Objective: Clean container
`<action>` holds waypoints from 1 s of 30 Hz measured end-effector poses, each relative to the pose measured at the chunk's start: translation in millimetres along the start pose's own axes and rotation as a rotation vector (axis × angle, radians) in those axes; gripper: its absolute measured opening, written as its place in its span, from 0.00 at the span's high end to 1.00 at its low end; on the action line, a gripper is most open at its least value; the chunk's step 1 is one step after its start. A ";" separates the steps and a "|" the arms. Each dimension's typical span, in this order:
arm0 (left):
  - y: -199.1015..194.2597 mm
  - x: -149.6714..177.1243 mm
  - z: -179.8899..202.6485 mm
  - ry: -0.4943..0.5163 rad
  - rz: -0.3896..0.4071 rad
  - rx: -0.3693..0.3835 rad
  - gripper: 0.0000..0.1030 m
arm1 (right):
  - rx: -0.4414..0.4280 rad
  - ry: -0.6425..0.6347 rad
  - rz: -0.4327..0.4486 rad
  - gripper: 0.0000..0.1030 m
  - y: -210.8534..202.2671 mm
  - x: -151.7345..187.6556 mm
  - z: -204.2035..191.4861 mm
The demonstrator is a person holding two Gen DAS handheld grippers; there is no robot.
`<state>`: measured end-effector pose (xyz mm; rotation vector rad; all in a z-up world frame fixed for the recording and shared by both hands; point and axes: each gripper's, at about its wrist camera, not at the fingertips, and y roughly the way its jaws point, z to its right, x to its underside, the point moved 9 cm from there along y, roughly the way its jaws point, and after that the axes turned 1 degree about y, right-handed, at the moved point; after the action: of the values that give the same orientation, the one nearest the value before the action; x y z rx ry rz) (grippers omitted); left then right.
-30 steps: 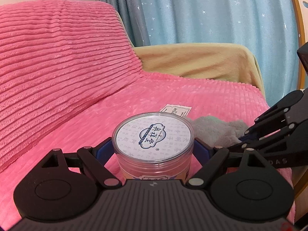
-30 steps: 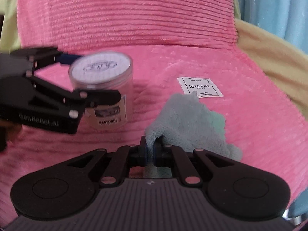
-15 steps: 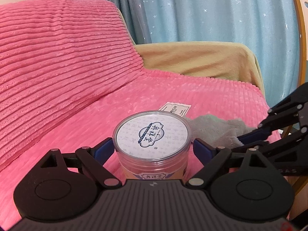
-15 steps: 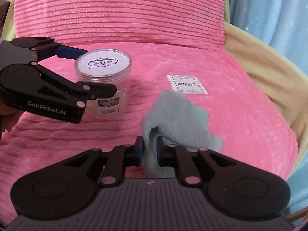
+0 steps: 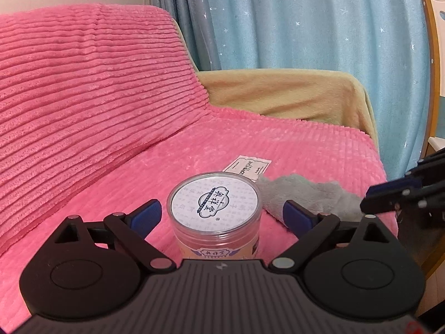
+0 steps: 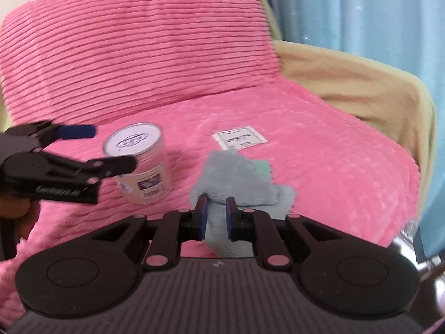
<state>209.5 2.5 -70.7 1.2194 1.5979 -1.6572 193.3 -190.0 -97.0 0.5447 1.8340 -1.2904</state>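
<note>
On a pink ribbed plush sofa cover (image 5: 278,150), a clear round plastic jar with a white printed lid (image 5: 214,203) is standing between the left gripper's (image 5: 222,214) wide-apart fingers, untouched. The right gripper (image 6: 216,217) is loosely straddling a soft grey cloth (image 6: 236,175), fingers slightly parted. The jar looks light, rigid and slippery; best grasped around its sides.

Clear round container (image 5: 215,217), white printed lid on, label on its side, pinkish through the wall. Stands upright on the pink cover, lower centre of the left wrist view, left of centre in the right wrist view (image 6: 141,161). Grey-green fluffy cloth (image 6: 239,181), crumpled, lies just right of the container, centre of the right wrist view; mid right in the left view (image 5: 311,197).
</note>
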 end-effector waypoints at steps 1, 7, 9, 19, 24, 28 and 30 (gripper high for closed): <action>-2.0 0.1 0.2 -0.004 -0.002 -0.005 0.05 | 0.004 0.024 0.005 0.90 -1.2 -0.2 2.6; -14.0 1.1 1.1 -0.030 -0.011 -0.035 0.01 | 0.043 0.104 0.012 0.90 -10.7 8.9 8.9; -19.4 1.4 0.0 -0.044 -0.016 -0.047 0.01 | 0.061 0.093 0.020 0.90 -14.6 9.9 9.2; -51.7 13.4 7.8 -0.160 -0.026 -0.091 0.01 | 0.115 0.089 0.013 0.90 -33.4 23.7 11.3; -61.9 13.3 9.6 -0.185 -0.012 -0.086 0.01 | 0.179 0.067 0.001 0.90 -47.2 31.8 24.1; -65.7 14.0 7.2 -0.233 -0.024 -0.096 0.01 | 0.177 0.090 -0.006 0.90 -51.1 38.5 27.3; -66.6 13.7 7.2 -0.234 -0.026 -0.109 0.01 | 0.166 0.104 0.003 0.90 -49.0 37.8 23.1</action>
<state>144.3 9.0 -51.0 0.9176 1.5418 -1.6382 144.2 -233.9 -103.2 0.7157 1.8190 -1.4454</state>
